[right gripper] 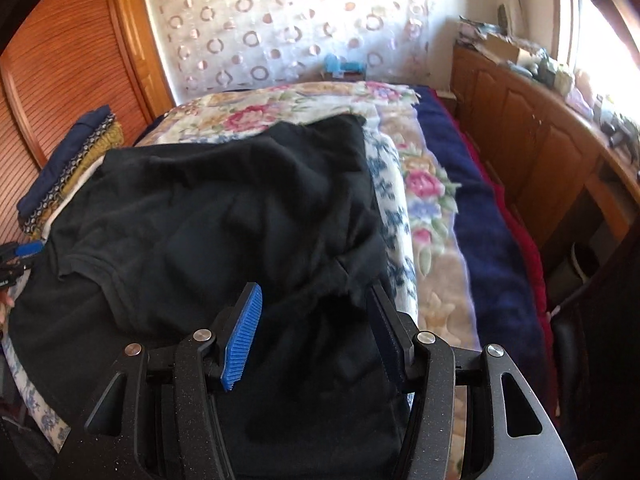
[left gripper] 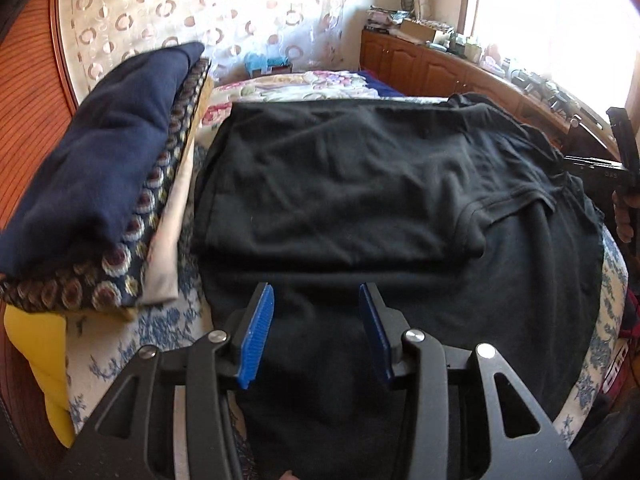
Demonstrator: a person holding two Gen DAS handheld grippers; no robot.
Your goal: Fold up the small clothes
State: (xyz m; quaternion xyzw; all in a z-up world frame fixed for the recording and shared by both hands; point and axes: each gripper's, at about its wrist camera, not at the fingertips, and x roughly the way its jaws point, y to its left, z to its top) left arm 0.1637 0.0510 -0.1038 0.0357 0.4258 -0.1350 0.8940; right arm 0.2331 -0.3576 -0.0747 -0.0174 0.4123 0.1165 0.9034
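Note:
A black T-shirt (left gripper: pixel 360 192) lies spread on the bed, its far part folded over toward me with a sleeve hem showing at the right. It also shows in the right wrist view (right gripper: pixel 224 216). My left gripper (left gripper: pixel 316 300) is open and empty, hovering over the shirt's near edge. My right gripper (right gripper: pixel 316 300) is open and empty above the shirt's right side, with a crumpled fold of cloth just ahead of its fingers. The right gripper also shows at the right edge of the left wrist view (left gripper: pixel 624 148), and the left gripper's blue pad at the left edge of the right wrist view (right gripper: pixel 28 248).
A stack of folded clothes (left gripper: pixel 108 184), navy on top, sits left of the shirt. The bed has a blue-and-white floral sheet (left gripper: pixel 168 320) and a flowered blanket (right gripper: pixel 432 208). A wooden cabinet (right gripper: pixel 532 152) with clutter runs along the right, a wooden wall (right gripper: pixel 68 64) on the left.

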